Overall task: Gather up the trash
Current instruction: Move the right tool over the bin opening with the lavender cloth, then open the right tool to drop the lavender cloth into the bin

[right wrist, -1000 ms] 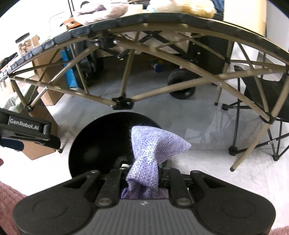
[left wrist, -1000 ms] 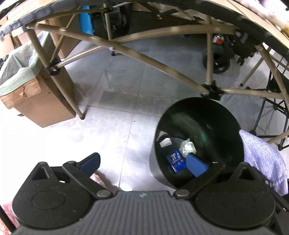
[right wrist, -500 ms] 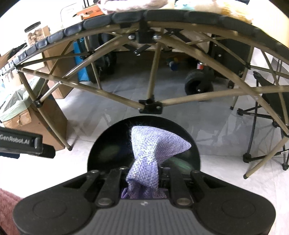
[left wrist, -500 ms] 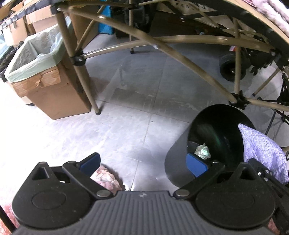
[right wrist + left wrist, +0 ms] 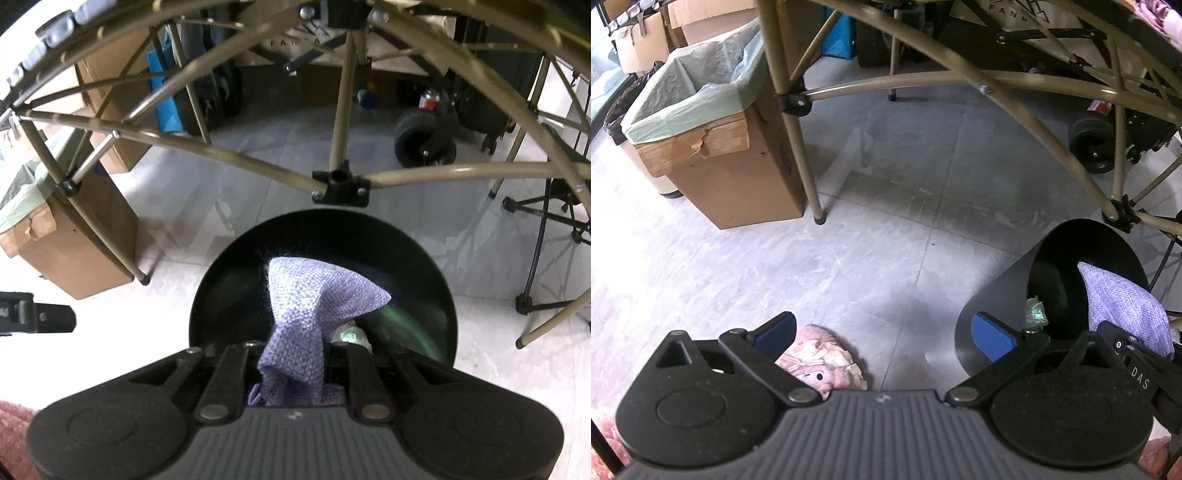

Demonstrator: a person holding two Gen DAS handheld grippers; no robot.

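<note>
A purple knitted cloth (image 5: 314, 306) sticks up between the fingers of my right gripper (image 5: 295, 363), which is shut on it right above the mouth of a black round bin (image 5: 424, 258). Crumpled pale trash (image 5: 349, 334) lies inside the bin. In the left wrist view the same bin (image 5: 993, 295) stands at the right with the cloth (image 5: 1123, 302) over its rim and a bit of crumpled trash (image 5: 1034, 314) inside. My left gripper (image 5: 882, 332) is open with nothing between its blue pads, over the grey floor to the left of the bin.
A cardboard box (image 5: 738, 177) lined with a green bag stands at the left beside a tan folding table leg (image 5: 798, 147). Tan table struts (image 5: 258, 162) cross overhead. A pink slipper (image 5: 820, 362) is below my left gripper. A black wheel (image 5: 424, 138) and folding chair legs (image 5: 546, 229) are behind.
Both grippers have shifted so the bin sits further right in the left view and nearer, larger in the right view. The cloth stays clamped. The slipper has come into sight.
</note>
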